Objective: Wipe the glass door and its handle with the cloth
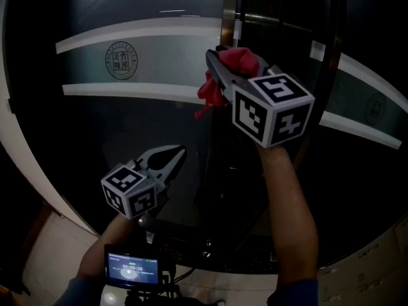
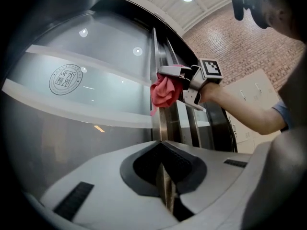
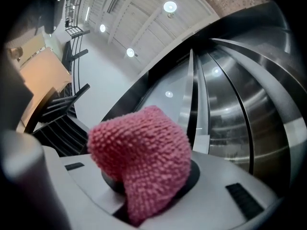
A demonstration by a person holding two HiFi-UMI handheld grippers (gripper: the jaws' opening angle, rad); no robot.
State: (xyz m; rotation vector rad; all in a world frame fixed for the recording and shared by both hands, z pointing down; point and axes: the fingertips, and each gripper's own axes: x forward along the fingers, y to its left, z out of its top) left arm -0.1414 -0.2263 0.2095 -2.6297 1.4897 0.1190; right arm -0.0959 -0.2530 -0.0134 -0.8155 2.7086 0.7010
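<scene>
The glass door (image 1: 127, 116) fills the head view, dark with a pale frosted band (image 1: 140, 34) and a round logo (image 1: 121, 60) across it. A vertical metal bar (image 1: 228, 18) runs down its right edge; I cannot tell whether this is the handle itself or the door's frame.

The right gripper (image 1: 218, 65) is raised to that bar, arm stretched forward, probably so the wiping starts at the edge where handle and glass meet. Its 2 jaws are clamped on the pink cloth (image 3: 144, 152), which bulges out in front of them as a padded wad. That lets soft fabric, not the hard jaws, meet the surface. In the left gripper view the cloth sits right against the bar, though actual contact is not certain.

The left gripper (image 1: 180, 153) hangs lower and well apart from the door, its jaws closed together with nothing between them. It looks parked out of the way, since 1 gripper seems enough for wiping.
</scene>
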